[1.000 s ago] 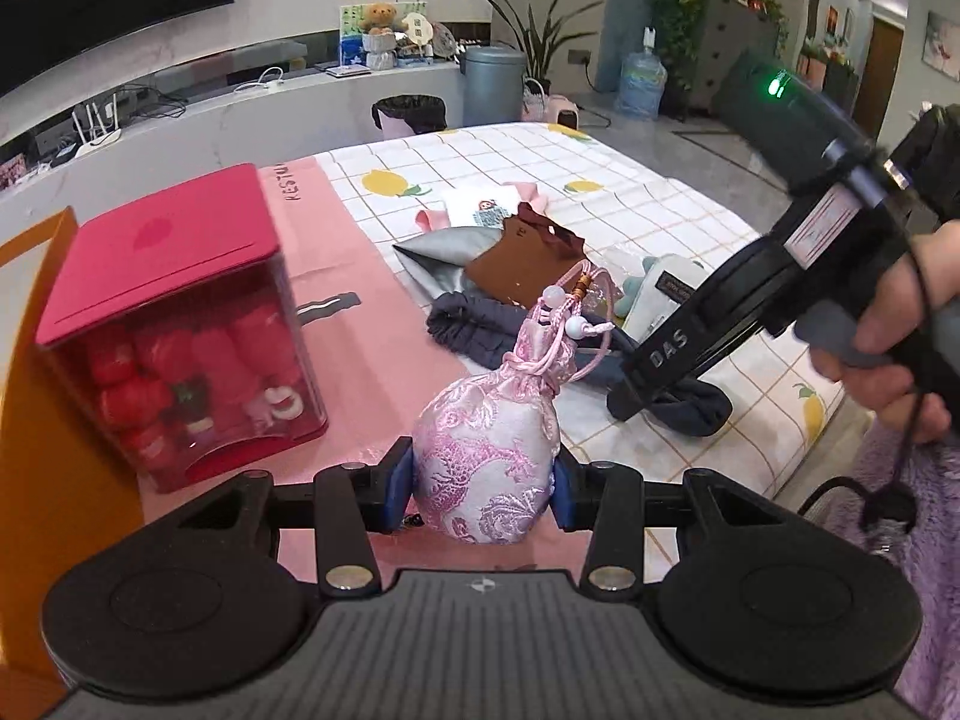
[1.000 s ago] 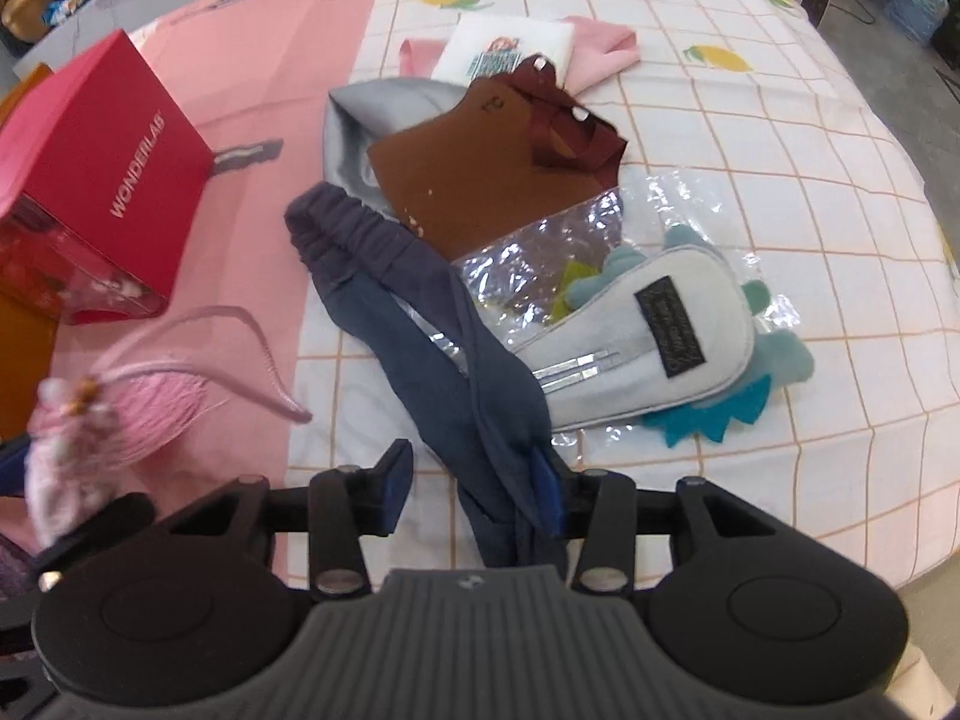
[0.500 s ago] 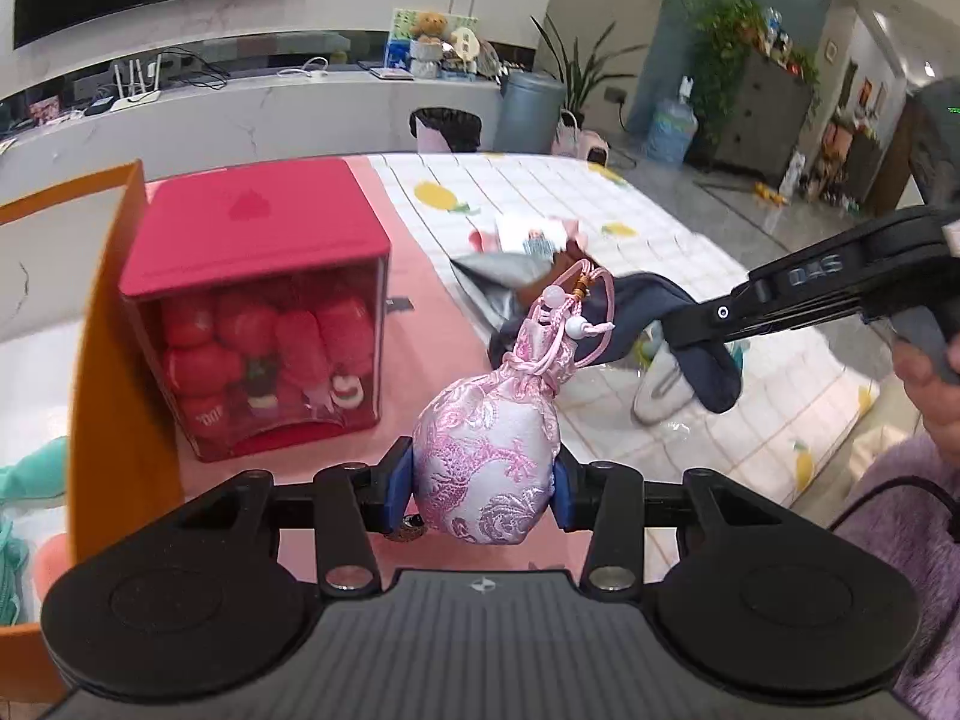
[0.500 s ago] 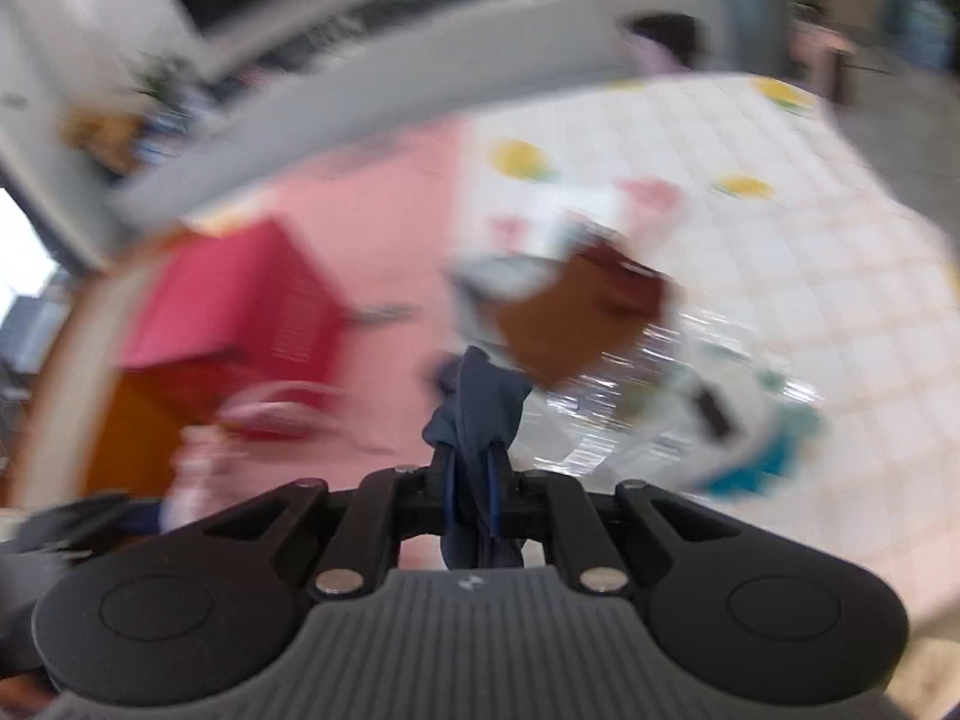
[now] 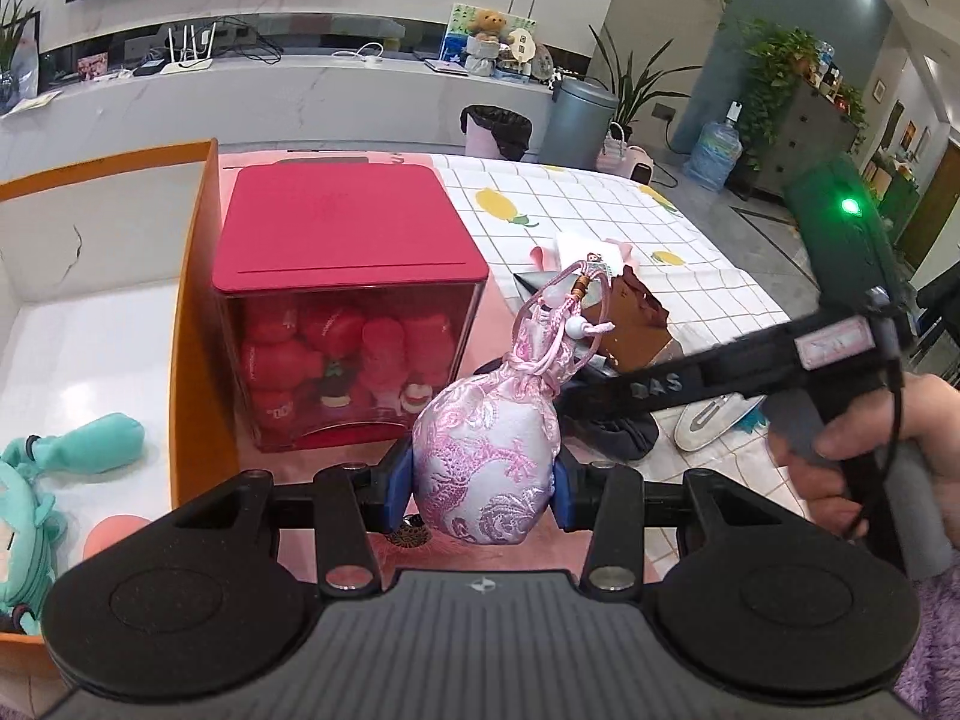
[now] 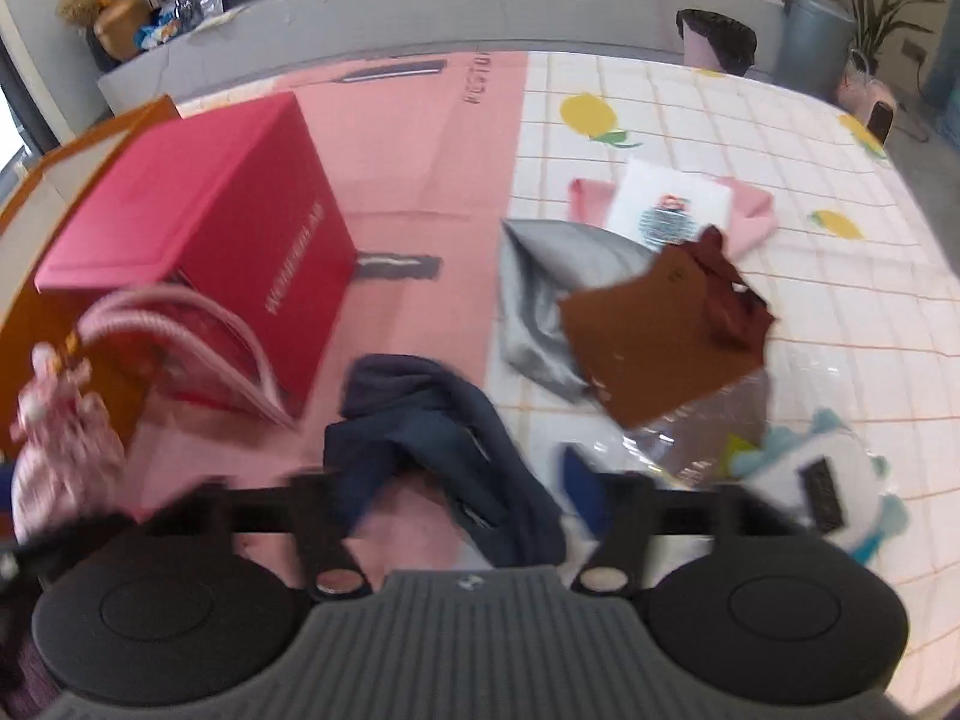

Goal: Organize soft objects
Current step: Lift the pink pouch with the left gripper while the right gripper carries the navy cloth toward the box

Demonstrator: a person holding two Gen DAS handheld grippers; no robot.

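My left gripper (image 5: 483, 489) is shut on a pink brocade pouch (image 5: 486, 456), held upright above the pink mat with its cord and beads on top. In the right wrist view the same pouch (image 6: 54, 450) shows blurred at the left edge. My right gripper (image 6: 462, 498) has its jaws opening wide. A navy cloth (image 6: 420, 420) lies crumpled and loose between them on the mat; the pads do not press it. The left wrist view shows the right gripper's black body (image 5: 660, 387) in a hand (image 5: 870, 456), over the navy cloth (image 5: 624, 438).
An orange box (image 5: 192, 300) at the left holds a teal plush (image 5: 90, 438). A red-lidded clear box (image 5: 348, 240) of red plush stands beside it. On the checked cloth lie a brown pouch (image 6: 660, 330), grey fabric (image 6: 540, 288), a pink cloth (image 6: 750, 204) and a white-teal plush (image 6: 828, 480).
The right gripper closed on the navy cloth, carried it left towards the red box, then opened and let it drop. The left gripper moved left with the pouch, bringing the orange box into view.
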